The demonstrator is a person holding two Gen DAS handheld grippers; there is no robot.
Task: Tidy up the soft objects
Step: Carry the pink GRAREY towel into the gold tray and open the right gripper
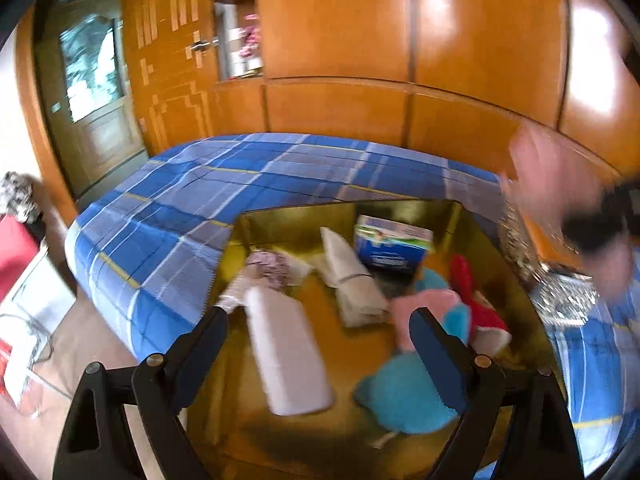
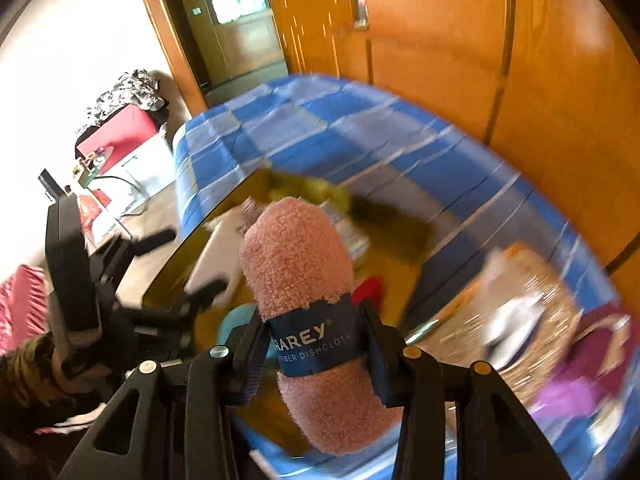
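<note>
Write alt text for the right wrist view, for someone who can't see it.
The right tongs grip a rolled pink dishcloth by its blue paper band, above a gold tray lying on a bed with a blue plaid cover. The left tongs stand open at the tray's left edge. A woven basket of clothes blurs past on the right.

A bed [image 1: 224, 184] wears a blue, grey-lilac and white plaid cover with thin yellow lines. On it sits a glossy golden-olive tray [image 1: 496, 264] holding a white roll [image 1: 288, 352], a beige roll [image 1: 352, 280], a turquoise cloth [image 1: 400, 396] and a red cloth [image 1: 476, 300]. A fuzzy salmon-pink dishcloth [image 2: 296, 256] carries a navy band with white lettering. The wardrobe [image 1: 400, 40] is glossy orange-brown wood.
</note>
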